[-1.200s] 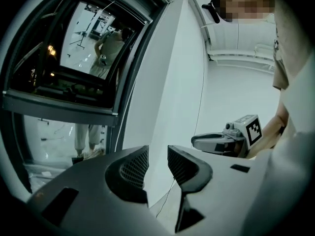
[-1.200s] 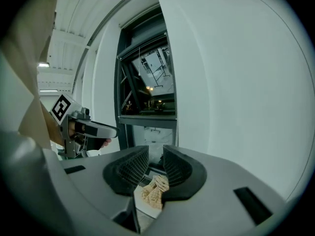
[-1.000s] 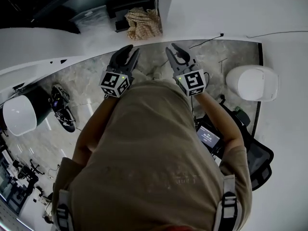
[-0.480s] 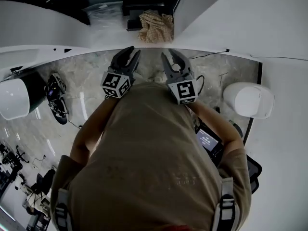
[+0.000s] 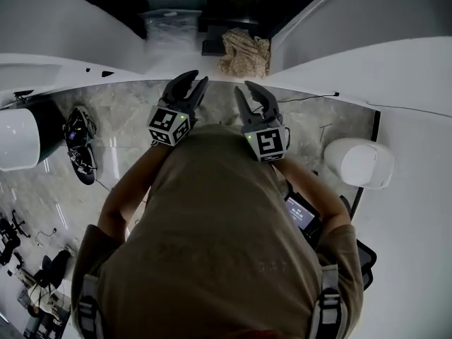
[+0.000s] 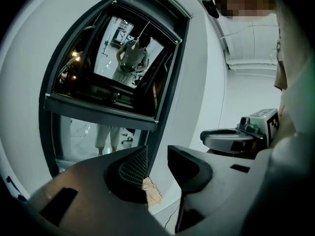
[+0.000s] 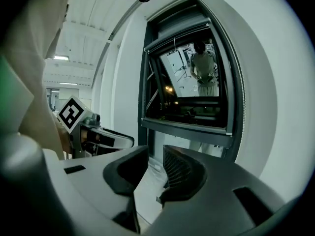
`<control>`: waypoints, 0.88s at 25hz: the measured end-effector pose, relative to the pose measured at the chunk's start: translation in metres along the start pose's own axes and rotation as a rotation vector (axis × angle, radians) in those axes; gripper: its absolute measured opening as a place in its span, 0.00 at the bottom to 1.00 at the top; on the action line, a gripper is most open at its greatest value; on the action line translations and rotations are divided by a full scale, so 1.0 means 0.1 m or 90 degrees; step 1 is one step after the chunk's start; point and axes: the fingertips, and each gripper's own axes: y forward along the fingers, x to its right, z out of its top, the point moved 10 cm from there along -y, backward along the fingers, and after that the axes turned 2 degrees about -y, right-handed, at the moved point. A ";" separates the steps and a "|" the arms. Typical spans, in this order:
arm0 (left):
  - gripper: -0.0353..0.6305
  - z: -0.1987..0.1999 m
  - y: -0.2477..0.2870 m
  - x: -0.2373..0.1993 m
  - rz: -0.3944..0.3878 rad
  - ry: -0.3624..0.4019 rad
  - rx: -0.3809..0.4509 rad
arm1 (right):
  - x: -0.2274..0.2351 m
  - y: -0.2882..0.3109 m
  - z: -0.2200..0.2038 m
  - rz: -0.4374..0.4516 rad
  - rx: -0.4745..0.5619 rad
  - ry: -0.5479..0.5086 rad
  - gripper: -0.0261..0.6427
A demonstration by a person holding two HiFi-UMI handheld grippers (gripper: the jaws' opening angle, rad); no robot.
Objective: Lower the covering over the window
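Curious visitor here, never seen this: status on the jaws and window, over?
Left gripper jaws apart, empty. Right gripper same. Window ahead, uncovered, untouched. No obstruction seen.

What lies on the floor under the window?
A crumpled beige cloth lies at the foot of the window, beside a clear plastic bundle. In the left gripper view, the left gripper covers part of the cloth. The bundle's contents cannot be told.
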 end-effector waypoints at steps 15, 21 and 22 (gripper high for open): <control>0.25 0.05 -0.52 -0.94 -0.030 -0.004 -0.025 | -0.79 0.70 0.08 -0.018 -0.026 -0.015 0.18; 0.25 0.03 -0.55 -1.13 -0.039 -0.007 -0.034 | -0.82 0.89 0.17 -0.029 -0.005 -0.060 0.18; 0.25 0.03 -0.54 -1.15 -0.041 -0.007 -0.034 | -0.80 0.92 0.19 -0.028 -0.004 -0.065 0.18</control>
